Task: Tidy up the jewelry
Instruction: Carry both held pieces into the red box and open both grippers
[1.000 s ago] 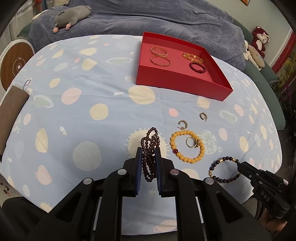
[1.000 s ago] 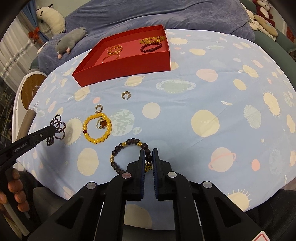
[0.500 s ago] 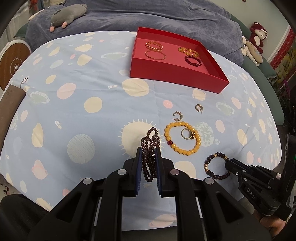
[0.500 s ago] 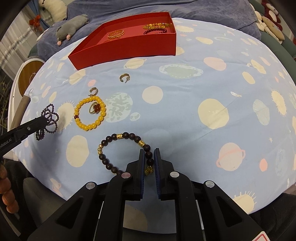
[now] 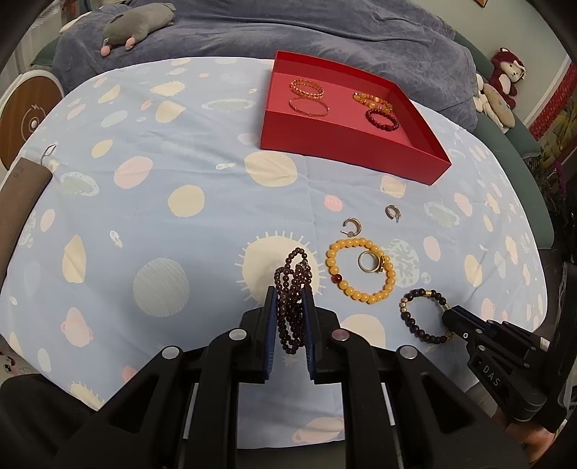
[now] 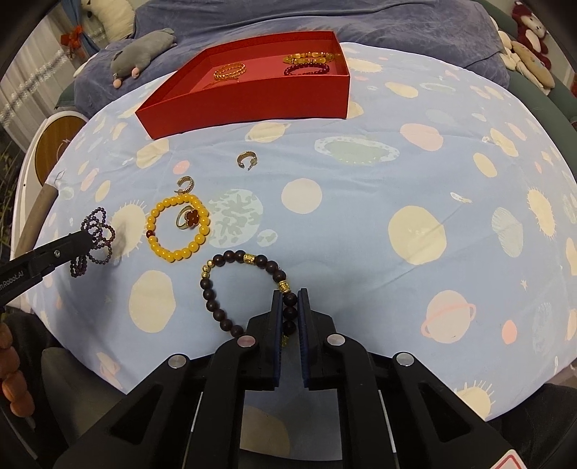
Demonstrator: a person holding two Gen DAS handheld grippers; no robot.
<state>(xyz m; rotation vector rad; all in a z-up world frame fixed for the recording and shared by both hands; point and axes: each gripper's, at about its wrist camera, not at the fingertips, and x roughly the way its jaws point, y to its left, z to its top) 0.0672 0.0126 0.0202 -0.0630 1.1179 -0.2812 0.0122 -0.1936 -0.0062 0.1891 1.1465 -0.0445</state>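
My left gripper [image 5: 290, 294] is shut on a dark purple bead strand [image 5: 293, 285], held above the cloth; it also shows in the right wrist view [image 6: 94, 236]. My right gripper [image 6: 289, 299] is shut on a dark bracelet with gold beads [image 6: 230, 274], also in the left wrist view [image 5: 420, 314]. A yellow bead bracelet [image 5: 355, 268] lies on the cloth with a gold ring [image 5: 371, 261] inside it. Two small hoop earrings [image 5: 351, 225] [image 5: 392, 212] lie beyond it. The red tray [image 5: 346, 142] at the back holds several bracelets.
The table has a light blue planet-print cloth [image 5: 162, 173]. A grey plush [image 5: 139, 27] lies on a blue blanket behind it. More plush toys [image 5: 505, 83] sit at the far right. A round wooden object [image 5: 27, 115] stands at the left.
Both grippers have risen a little, each with its bracelet. The dark bracelet has shifted on the cloth under the right gripper's pull.
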